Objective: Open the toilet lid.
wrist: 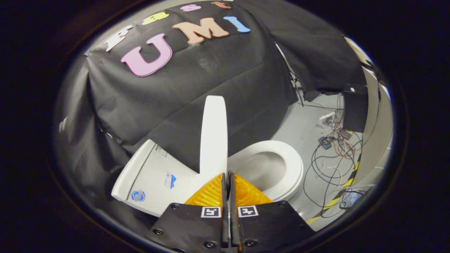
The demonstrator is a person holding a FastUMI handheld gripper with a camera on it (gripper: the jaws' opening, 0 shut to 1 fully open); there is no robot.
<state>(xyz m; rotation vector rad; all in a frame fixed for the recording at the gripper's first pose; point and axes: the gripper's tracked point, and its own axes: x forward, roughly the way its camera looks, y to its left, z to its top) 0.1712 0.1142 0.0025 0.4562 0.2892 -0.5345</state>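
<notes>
White toilet lid [213, 133] stands upright, edge-on, its lower edge clamped between the claw [227, 174] fingers; tank [151, 175] stickers unreadable; seat [281, 168] beside.

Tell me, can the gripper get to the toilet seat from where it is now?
Probably yes. The gripper looks closed around the raised lid's edge, which stands upright just ahead of it. The seat lies flat beside the lid with nothing on it, so the way looks free once the gripper lets go.

The grey floor [299, 130] is carrying the toilet [281, 168], with tangled cables [334, 158] sprawling beside it and striped tape [348, 182] running along the floor's edge.
</notes>
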